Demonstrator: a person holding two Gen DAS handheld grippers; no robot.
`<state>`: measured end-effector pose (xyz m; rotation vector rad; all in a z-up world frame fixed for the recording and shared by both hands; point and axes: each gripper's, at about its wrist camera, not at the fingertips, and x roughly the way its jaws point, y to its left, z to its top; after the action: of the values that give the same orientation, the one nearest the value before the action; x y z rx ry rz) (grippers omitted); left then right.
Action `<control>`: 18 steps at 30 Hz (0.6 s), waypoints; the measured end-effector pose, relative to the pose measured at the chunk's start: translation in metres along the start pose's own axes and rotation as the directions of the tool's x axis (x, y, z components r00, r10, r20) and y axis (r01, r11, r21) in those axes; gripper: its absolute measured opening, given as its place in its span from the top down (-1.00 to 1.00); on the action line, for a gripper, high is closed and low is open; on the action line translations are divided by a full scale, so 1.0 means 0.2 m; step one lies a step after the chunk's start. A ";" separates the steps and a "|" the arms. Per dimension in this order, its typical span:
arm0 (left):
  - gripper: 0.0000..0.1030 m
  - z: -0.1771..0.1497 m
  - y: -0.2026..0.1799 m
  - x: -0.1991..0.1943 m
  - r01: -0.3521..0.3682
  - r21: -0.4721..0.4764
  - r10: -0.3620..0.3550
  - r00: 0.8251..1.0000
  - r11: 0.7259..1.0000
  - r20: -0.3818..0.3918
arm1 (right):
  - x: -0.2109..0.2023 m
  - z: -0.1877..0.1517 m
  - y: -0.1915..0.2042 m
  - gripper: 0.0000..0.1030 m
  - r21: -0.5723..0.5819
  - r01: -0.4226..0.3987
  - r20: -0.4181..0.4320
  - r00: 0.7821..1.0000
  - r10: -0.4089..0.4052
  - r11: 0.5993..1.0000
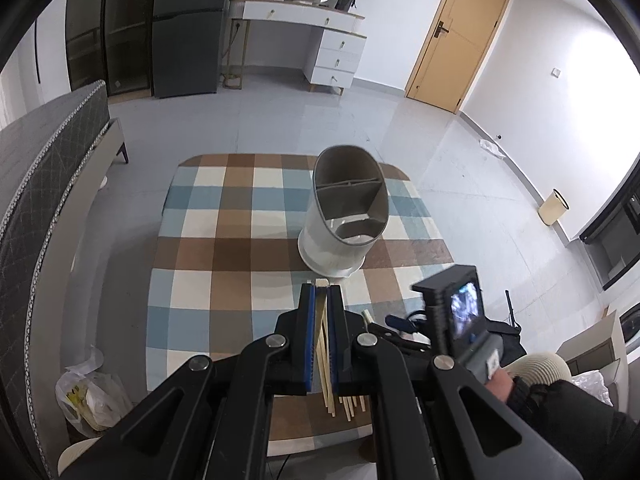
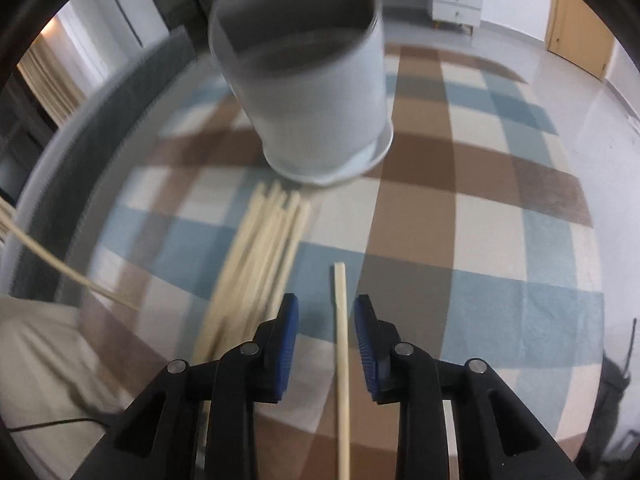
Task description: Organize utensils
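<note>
A white oval utensil holder (image 1: pixel 344 216) with grey inner dividers stands upright on the checked tablecloth (image 1: pixel 224 240). My left gripper (image 1: pixel 322 292) hangs just in front of it, shut on a few pale wooden chopsticks (image 1: pixel 321 320). More chopsticks (image 1: pixel 352 402) lie on the cloth below it. In the right wrist view the holder (image 2: pixel 312 80) is blurred, with a loose bundle of chopsticks (image 2: pixel 260 260) lying before it. My right gripper (image 2: pixel 326 312) is open over the cloth. A single chopstick (image 2: pixel 341 340) lies between its blue pads (image 2: pixel 366 344), touching neither.
A dark bed edge (image 1: pixel 40 184) runs along the table's left side, with a plastic bag (image 1: pixel 88 396) on the floor beside it. A white dresser (image 1: pixel 320 40) and a wooden door (image 1: pixel 460 32) stand at the far wall. A person's sleeved hand (image 1: pixel 500 380) is at the lower right.
</note>
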<state>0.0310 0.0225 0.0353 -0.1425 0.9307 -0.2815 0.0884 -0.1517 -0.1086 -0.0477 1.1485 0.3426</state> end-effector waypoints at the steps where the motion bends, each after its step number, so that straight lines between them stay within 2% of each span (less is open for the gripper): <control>1: 0.98 0.00 0.01 0.02 0.003 0.001 -0.003 1.000 1.000 -0.004 | 0.04 0.01 0.01 0.43 -0.016 0.026 -0.011 1.000 -0.026 1.000; 4: 0.98 0.01 0.03 0.05 0.008 0.007 -0.008 1.000 1.000 -0.013 | 0.12 0.03 0.02 0.41 -0.057 0.073 -0.039 0.996 -0.076 0.996; 6: 0.98 0.02 0.06 0.07 0.012 0.004 -0.012 1.000 1.000 -0.018 | 0.14 0.03 0.05 0.35 -0.105 0.120 -0.021 0.992 -0.123 0.987; 9: 0.98 0.03 0.09 0.10 0.013 -0.004 -0.013 1.000 1.000 -0.024 | 0.16 0.05 0.10 0.37 -0.155 0.141 -0.002 0.990 -0.143 0.978; 10: 0.98 0.03 0.09 0.10 0.013 -0.006 -0.013 1.000 1.000 -0.024 | 0.17 0.05 0.11 0.61 -0.169 0.143 0.004 0.990 -0.144 0.975; 12: 0.98 0.04 0.11 0.11 0.011 -0.011 -0.011 1.000 1.000 -0.027 | 0.17 0.06 0.14 0.90 -0.189 0.115 0.001 0.993 -0.117 0.975; 14: 0.98 0.05 0.12 0.12 0.005 -0.013 -0.006 1.000 1.000 -0.028 | 0.16 0.04 0.17 0.90 -0.221 0.146 0.024 0.989 -0.144 0.964; 18: 0.98 0.05 0.12 0.11 -0.001 -0.022 0.000 0.999 1.000 -0.032 | 0.12 0.03 0.11 0.90 -0.159 0.104 0.034 0.994 -0.100 0.982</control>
<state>0.0564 0.0380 0.0180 -0.1583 0.9655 -0.2736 0.0962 -0.1231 -0.1242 -0.2422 1.0868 0.3425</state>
